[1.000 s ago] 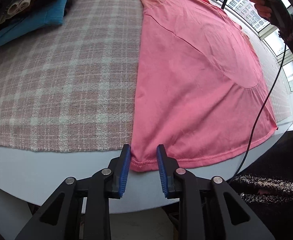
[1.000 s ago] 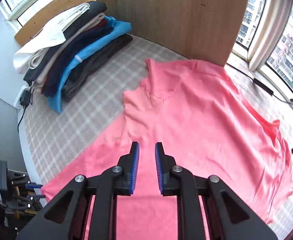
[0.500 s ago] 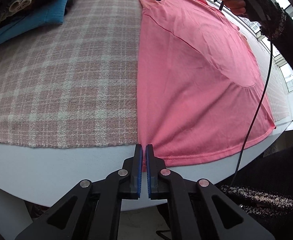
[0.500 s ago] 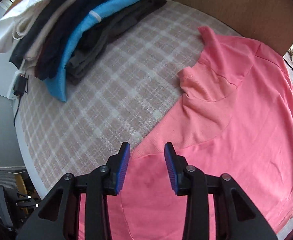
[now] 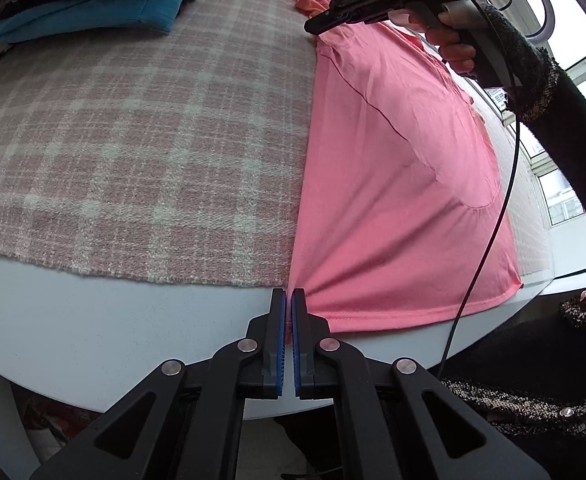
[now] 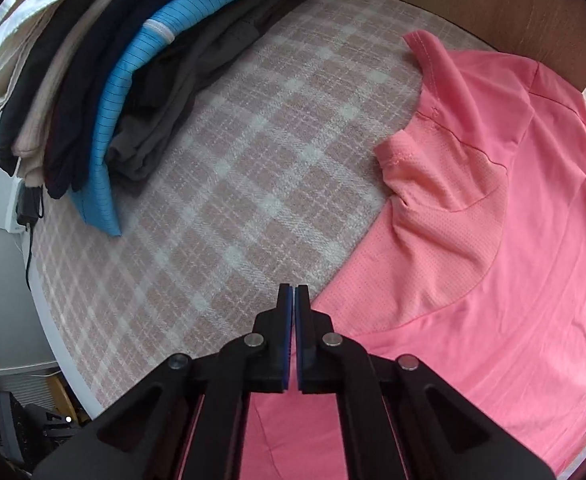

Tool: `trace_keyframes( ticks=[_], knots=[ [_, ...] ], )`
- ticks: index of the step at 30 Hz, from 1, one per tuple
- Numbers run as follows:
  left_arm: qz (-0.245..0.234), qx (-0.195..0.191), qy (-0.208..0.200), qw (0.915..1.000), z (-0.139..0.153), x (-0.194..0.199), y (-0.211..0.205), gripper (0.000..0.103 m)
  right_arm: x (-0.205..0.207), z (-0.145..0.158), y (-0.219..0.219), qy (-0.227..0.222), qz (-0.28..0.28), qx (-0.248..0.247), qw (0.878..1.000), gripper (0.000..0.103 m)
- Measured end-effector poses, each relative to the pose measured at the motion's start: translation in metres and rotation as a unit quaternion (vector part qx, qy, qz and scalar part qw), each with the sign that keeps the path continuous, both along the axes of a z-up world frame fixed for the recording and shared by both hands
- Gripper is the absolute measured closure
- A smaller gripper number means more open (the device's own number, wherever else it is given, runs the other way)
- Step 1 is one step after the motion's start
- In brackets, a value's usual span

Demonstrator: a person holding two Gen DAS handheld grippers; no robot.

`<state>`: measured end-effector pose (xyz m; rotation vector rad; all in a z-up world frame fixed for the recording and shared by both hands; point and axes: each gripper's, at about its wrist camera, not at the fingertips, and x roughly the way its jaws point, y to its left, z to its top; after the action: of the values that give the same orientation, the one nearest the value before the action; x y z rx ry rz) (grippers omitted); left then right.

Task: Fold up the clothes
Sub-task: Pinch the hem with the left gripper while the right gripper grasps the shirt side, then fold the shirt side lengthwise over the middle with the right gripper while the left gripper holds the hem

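The left gripper is clamped on the hem corner of the pink T-shirt at lower centre. The right gripper, also closed, pinches the shirt's side edge.

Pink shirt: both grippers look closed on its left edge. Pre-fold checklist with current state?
1. Left gripper clamped on the pink shirt hem corner: ok, fabric shows between the shut pads.
2. Right gripper clamped on the shirt's side edge below the sleeve: cannot tell, jaws are shut at the edge but no fabric is visible between them.
3. Shirt lies flat on the plaid cloth: ok, only light wrinkles.
4. Sleeve flat: not ok, it is bunched and folded over.
5. Fold path free of the stacked clothes: ok, they sit apart across bare plaid.
6. Cable off the shirt: not ok, it crosses the shirt's right side in the left wrist view.
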<state>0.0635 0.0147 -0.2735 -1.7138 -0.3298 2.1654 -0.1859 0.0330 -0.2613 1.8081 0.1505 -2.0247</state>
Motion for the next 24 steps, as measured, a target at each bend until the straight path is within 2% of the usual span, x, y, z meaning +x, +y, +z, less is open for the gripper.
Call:
trace_keyframes(
  ticks=[2, 5, 8, 13, 18, 19, 20, 24],
  knots=[
    [-0.017, -0.007, 0.001, 0.9998, 0.000, -0.003, 0.013, 0.101, 0.004, 0.004, 0.003, -0.005, 0.006, 0.010, 1.000, 0.100],
    [-0.018, -0.008, 0.002, 0.9998, 0.000, -0.008, 0.015, 0.101, 0.009, 0.009, 0.014, -0.021, -0.013, 0.023, 0.999, 0.095],
    [-0.017, -0.005, -0.002, 0.9998, 0.002, 0.002, -0.019, 0.101, 0.012, 0.008, 0.014, -0.041, -0.014, 0.024, 0.999, 0.089],
    [-0.024, -0.010, 0.000, 0.9997, 0.005, 0.008, -0.029, 0.101, 0.015, -0.004, 0.010, -0.066, -0.010, 0.044, 0.997, 0.089],
    [-0.022, -0.011, 0.003, 0.9997, 0.004, 0.010, -0.033, 0.101, 0.013, -0.004, 0.016, -0.072, -0.017, 0.027, 0.997, 0.091],
    [-0.022, -0.011, 0.006, 0.9997, 0.004, 0.011, -0.033, 0.101, 0.012, -0.004, 0.017, -0.066, -0.017, 0.021, 0.997, 0.100],
    [-0.021, -0.012, 0.008, 0.9997, 0.004, 0.011, -0.034, 0.101, 0.011, -0.003, 0.020, -0.061, -0.018, 0.012, 0.998, 0.099],
    [-0.002, -0.018, 0.010, 0.9998, 0.006, 0.013, -0.044, 0.102, 0.006, -0.001, 0.030, -0.058, -0.043, -0.061, 0.996, 0.100]
  ],
)
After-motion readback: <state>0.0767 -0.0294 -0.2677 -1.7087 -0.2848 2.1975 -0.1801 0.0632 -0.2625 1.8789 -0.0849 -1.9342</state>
